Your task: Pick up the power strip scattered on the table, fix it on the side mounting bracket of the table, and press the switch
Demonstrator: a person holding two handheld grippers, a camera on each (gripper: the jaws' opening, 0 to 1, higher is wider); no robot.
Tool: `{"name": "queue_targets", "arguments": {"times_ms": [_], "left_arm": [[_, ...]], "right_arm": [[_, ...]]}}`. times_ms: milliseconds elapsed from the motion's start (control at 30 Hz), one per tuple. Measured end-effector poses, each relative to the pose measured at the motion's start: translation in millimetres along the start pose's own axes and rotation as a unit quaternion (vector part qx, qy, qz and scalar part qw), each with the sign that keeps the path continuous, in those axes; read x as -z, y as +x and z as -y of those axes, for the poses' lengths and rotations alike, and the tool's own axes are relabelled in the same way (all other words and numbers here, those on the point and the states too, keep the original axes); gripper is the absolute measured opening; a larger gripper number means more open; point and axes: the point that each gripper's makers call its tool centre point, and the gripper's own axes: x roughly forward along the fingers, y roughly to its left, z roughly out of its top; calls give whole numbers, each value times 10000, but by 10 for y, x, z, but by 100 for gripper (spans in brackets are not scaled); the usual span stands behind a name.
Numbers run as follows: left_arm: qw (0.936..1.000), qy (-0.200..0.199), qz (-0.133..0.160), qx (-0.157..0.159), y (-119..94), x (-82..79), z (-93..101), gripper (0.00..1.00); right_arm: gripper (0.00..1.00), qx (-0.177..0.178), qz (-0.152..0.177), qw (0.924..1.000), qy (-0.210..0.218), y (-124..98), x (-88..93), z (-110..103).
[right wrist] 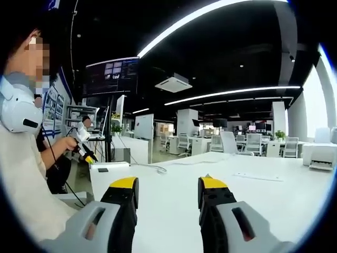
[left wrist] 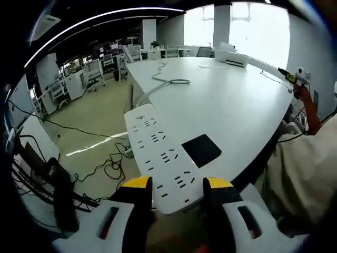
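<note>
the left gripper holds the long white plastic power strip by its near end between its yellow-tipped fingers, over the white worktop's edge. the right gripper hovers above the worktop, fingers spread wide around nothing.

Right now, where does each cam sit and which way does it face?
Left gripper view: rides the left gripper, looking down along the table edge at the power strip between its jaws; the person's sleeve shows at right.
Right gripper view: rides the right gripper, looking level across the table; jaws apart on nothing; the person's torso and hand at left.
Shared: the table, power strip and cable.
</note>
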Motion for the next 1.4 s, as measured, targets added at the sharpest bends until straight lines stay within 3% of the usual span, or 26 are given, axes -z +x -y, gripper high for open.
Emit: {"name": "queue_targets", "arguments": {"times_ms": [600,933,1400], "left_arm": [[9987,-437,-126,243,22,28,34,39],[9984,-388,-223,356,35,28,16,35],[9951,-232,-776,564,59,28,14,33]], "right_arm": [[40,0,23,10000,-13,-15,-13,5],[40,-8,12,10000,-14,-8,-3,-7],[40,-36,1,10000,-29,13,-3,-25]]}}
